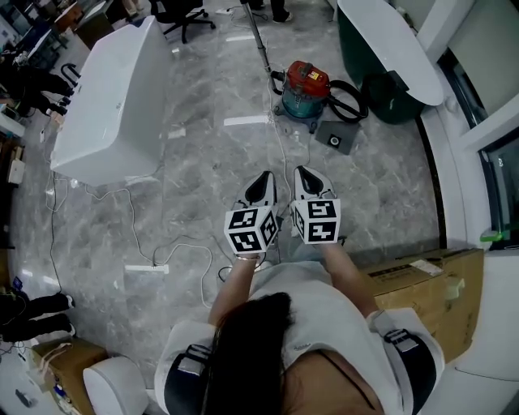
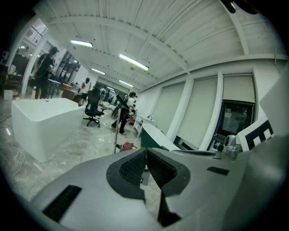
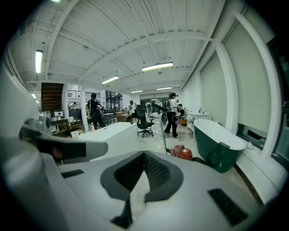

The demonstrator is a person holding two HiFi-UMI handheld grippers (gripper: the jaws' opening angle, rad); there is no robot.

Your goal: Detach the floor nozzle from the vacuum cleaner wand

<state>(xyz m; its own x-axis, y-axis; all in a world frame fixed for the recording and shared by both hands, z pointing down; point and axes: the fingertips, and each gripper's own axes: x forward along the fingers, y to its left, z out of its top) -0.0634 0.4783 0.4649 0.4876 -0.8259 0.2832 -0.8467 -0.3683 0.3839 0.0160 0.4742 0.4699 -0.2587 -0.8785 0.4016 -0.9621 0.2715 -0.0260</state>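
Note:
The red vacuum canister (image 1: 306, 86) stands on the marble floor ahead of me, with a black hose (image 1: 350, 101) looped at its right. A thin wand (image 1: 259, 36) rises from beside the canister. A flat dark grey piece (image 1: 335, 134) lies in front of the canister; I cannot tell whether it is the floor nozzle. My left gripper (image 1: 266, 175) and right gripper (image 1: 302, 171) are side by side, well short of the vacuum, both shut and empty. The canister (image 2: 129, 146) and wand (image 2: 118, 131) show small past the left gripper (image 2: 146, 155). They also appear, canister (image 3: 183, 152) and wand (image 3: 163, 133), beyond the right gripper (image 3: 144, 159).
A white bathtub (image 1: 113, 97) stands at the left and a green one (image 1: 389, 49) at the right. A cardboard box (image 1: 422, 280) sits close at my right. A power strip (image 1: 148, 267) and cables lie on the floor at the left. An office chair (image 1: 182, 12) and people stand farther off.

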